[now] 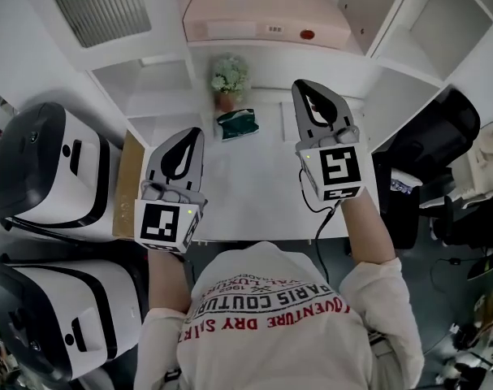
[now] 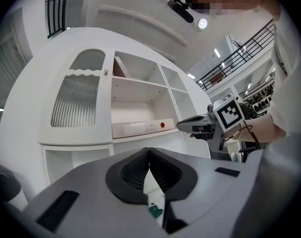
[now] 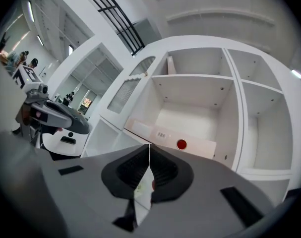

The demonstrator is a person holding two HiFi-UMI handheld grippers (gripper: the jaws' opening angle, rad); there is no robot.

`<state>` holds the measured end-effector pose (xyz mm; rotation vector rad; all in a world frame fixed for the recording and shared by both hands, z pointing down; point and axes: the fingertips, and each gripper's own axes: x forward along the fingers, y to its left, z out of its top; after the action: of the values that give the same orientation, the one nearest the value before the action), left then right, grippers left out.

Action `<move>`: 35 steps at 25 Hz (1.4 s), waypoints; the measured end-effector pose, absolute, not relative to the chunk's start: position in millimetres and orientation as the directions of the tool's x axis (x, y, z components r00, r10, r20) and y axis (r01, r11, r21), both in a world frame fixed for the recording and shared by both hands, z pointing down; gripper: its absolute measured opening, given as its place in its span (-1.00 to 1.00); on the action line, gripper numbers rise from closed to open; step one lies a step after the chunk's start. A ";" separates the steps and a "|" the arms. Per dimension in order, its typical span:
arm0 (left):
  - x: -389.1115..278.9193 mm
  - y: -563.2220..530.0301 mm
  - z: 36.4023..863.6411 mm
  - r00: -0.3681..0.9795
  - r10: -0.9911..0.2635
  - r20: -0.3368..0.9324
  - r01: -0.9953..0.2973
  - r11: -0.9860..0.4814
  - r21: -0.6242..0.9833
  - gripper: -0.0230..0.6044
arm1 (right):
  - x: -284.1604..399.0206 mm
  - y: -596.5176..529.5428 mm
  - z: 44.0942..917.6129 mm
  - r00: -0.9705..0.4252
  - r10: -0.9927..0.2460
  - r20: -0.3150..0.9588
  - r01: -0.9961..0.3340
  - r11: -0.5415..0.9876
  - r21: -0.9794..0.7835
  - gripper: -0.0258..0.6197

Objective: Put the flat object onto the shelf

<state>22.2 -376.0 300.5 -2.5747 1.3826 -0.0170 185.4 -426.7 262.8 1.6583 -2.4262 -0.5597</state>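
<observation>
On white shelf (image 1: 356,16), flat pale-pink box (image 1: 262,10), round red dot (image 1: 308,34).
</observation>
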 end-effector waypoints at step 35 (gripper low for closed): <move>35.8 -396.8 314.4 0.605 -0.794 -0.061 -0.788 -0.585 -0.192 -0.88 | 202.2 -390.4 328.6 -0.362 -0.929 -0.075 -0.917 0.340 0.208 -0.84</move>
<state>35.8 -396.8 314.4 -2.6318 1.3133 -0.0466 202.2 -390.4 328.6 1.7416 -2.5247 -0.3327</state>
